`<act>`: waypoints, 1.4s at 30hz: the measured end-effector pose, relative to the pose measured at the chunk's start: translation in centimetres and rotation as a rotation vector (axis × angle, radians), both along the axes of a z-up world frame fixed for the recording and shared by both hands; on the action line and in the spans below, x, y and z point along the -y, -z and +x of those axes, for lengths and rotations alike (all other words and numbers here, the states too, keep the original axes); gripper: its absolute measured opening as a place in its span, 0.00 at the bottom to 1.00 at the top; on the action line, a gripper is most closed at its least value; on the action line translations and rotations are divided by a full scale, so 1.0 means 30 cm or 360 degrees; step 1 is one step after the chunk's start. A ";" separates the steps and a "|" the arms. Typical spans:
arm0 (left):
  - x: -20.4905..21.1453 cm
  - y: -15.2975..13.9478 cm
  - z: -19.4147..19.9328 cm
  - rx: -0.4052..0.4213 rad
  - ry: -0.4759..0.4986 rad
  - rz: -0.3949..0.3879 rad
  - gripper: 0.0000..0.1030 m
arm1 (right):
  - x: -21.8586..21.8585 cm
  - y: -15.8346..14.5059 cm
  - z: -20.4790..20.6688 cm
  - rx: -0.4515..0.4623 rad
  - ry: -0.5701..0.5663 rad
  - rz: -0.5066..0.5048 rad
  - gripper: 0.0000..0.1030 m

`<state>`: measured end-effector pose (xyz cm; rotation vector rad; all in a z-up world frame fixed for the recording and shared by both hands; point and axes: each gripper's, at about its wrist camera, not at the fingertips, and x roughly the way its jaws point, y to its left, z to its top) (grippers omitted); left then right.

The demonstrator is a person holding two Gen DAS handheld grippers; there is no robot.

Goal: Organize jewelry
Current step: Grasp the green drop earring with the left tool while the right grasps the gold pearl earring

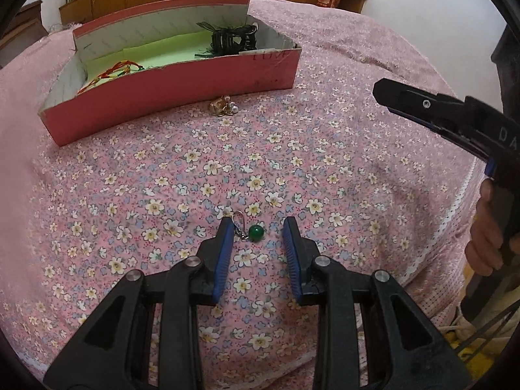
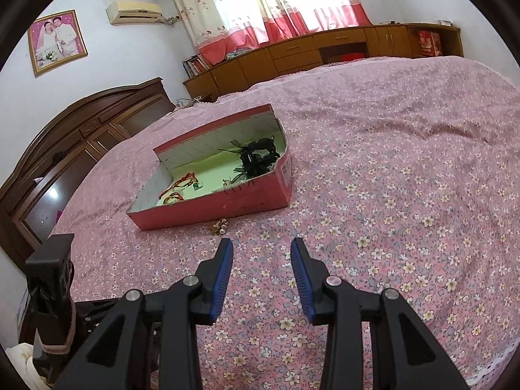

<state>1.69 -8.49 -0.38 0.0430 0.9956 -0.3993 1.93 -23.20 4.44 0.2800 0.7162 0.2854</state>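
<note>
Left gripper [image 1: 258, 227] jaws parted, straddling green bead earring [image 1: 255, 229] on floral bedspread [image 1: 325, 178]; centre on bead, close gently, then carry to pink box [image 1: 182, 97]; right gripper [image 2: 261, 248] parted, empty.

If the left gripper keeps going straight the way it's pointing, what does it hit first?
Most likely the green bead pendant, lying on the floral bedspread between the open tips of the left gripper. Nothing else appears in that line, though depth is hard to judge.

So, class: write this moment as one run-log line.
left tongs: open around green bead charm | right tongs: open, empty | pearl piece: outside red box
</note>
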 end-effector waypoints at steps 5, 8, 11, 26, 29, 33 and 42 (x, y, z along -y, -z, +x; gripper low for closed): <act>-0.005 0.000 0.006 0.0022 -0.0026 0.0044 0.07 | -0.001 0.002 -0.001 -0.0009 -0.0001 -0.0001 0.39; -0.031 -0.009 0.004 0.0020 -0.0035 -0.0017 0.06 | -0.011 0.002 -0.001 -0.0016 -0.0008 -0.0012 0.39; -0.059 -0.032 0.001 0.0046 -0.0044 -0.0073 0.06 | -0.027 0.001 0.002 -0.0021 -0.0020 -0.0027 0.39; -0.251 -0.103 0.064 0.0182 -0.0344 -0.0146 0.06 | -0.189 0.054 0.119 -0.0111 -0.0169 -0.0071 0.39; -0.279 -0.101 0.070 0.0185 -0.0383 -0.0145 0.06 | -0.236 0.074 0.163 -0.0144 -0.0187 -0.0121 0.39; -0.305 -0.105 0.073 0.0201 -0.0415 -0.0132 0.06 | -0.289 0.095 0.205 -0.0195 -0.0216 -0.0187 0.39; -0.356 -0.102 0.086 0.0197 -0.0490 -0.0180 0.06 | -0.351 0.139 0.293 -0.0288 -0.0168 -0.0269 0.39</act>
